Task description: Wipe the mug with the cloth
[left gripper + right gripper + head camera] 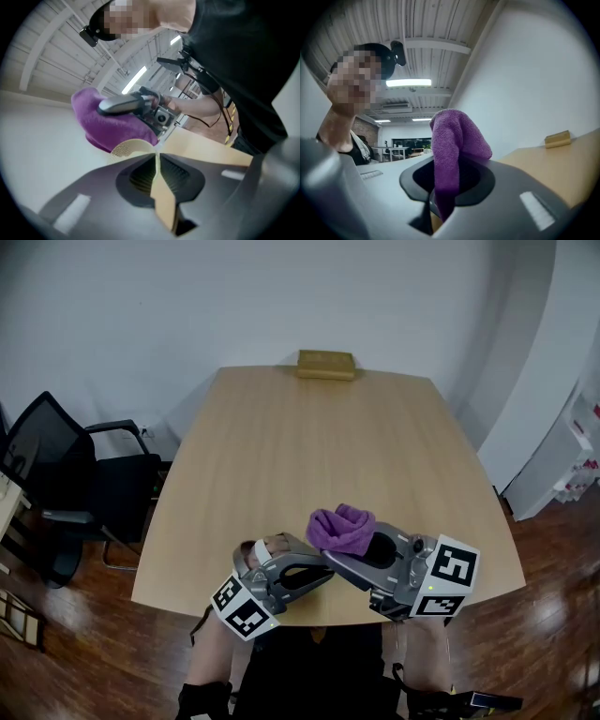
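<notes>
My right gripper (446, 186) has its jaws clamped on a fluffy purple terry cloth (457, 138). The cloth bunches up above them and a tail of it hangs down through the gap. My left gripper (157, 161) has its jaws closed on a thin wall of the pale tan mug (160, 192); I cannot tell which part of the mug that is. Just past them a rounded tan edge of the mug shows, and the cloth sits right against it.

In the head view both grippers meet tip to tip above the near edge of the light wooden bench (319, 446), with the cloth heaped on top where they meet. The mug is hidden there. A small tan rectangular block (326, 364) lies at the far edge of the bench, well apart from my grippers.
</notes>
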A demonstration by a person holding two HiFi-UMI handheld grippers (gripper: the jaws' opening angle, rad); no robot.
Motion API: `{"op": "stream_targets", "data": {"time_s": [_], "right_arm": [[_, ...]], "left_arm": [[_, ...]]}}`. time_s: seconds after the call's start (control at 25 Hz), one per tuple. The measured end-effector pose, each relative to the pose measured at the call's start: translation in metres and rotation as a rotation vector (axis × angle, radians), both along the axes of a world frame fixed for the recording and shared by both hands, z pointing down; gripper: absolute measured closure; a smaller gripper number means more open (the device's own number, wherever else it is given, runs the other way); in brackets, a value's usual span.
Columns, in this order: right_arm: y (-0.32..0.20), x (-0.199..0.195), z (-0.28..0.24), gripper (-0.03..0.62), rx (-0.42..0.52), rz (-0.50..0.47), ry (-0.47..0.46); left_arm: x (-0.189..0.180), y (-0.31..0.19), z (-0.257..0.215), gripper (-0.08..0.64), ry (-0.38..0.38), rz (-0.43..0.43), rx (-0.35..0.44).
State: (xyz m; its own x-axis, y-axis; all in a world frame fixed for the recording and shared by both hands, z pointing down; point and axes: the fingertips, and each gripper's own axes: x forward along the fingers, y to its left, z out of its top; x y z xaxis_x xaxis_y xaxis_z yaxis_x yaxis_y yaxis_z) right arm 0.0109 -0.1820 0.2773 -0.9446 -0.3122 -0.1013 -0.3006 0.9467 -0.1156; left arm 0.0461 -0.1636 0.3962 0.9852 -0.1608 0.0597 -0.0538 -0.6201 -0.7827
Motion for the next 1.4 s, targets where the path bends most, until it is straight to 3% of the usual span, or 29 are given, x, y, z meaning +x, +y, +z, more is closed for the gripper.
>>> {"op": "stream_targets", "data": {"time_s": [0.08,0.24,0.32,0.4,0.56,0.68,0.8,0.88,1.0,1.16,1.24,1.32,1.4], "right_arm": [[0.001,0.01,-0.011,0.534,0.007,-0.019,-0.056],[-0.051,0.076,-0.012,0.535,-0.034,0.222,-0.105],[-0.067,0.094,-0.001,0.534,-0.078,0.279,-0.097],[-0.07,0.09,0.012,0.534,-0.112,0.262,-0.069],[-0.053,0.046,0.031,0.534,-0.149,0.117,0.011],[-0.038,0.025,0.029,0.535,-0.132,0.052,0.054],[-0.016,0.009,0.021,0.534,-0.077,-0.001,0.069],[0.003,-0.002,0.011,0.534,-0.036,-0.078,0.033],[0.012,0.011,-0.009,0.534,-0.015,-0.147,-0.111],[-0.031,0.077,-0.015,0.535,-0.012,0.103,-0.185],[-0.036,0.095,-0.015,0.534,0.012,0.139,-0.182],[-0.025,0.1,-0.021,0.535,0.05,0.038,-0.244],[-0.004,0.096,-0.03,0.535,0.079,-0.142,-0.353]], "left_arm": [[-0.001,0.002,0.003,0.512,-0.014,0.004,0.02],[-0.005,0.01,0.002,0.512,-0.004,0.031,0.042],[-0.006,0.014,0.0,0.512,0.002,0.05,0.046],[-0.006,0.018,0.001,0.512,-0.01,0.069,0.056],[-0.005,0.019,0.011,0.512,-0.098,0.075,0.096],[-0.003,0.014,0.018,0.512,-0.166,0.064,0.11],[-0.002,0.014,0.02,0.511,-0.166,0.065,0.082],[-0.004,0.014,0.019,0.511,-0.126,0.072,0.034],[-0.008,0.015,0.008,0.511,-0.024,0.112,-0.057],[-0.027,0.023,-0.018,0.511,0.122,0.208,-0.171],[-0.043,0.026,-0.033,0.511,0.188,0.279,-0.254],[-0.06,0.033,-0.055,0.511,0.306,0.41,-0.385],[-0.072,0.042,-0.078,0.512,0.427,0.569,-0.515]]}}
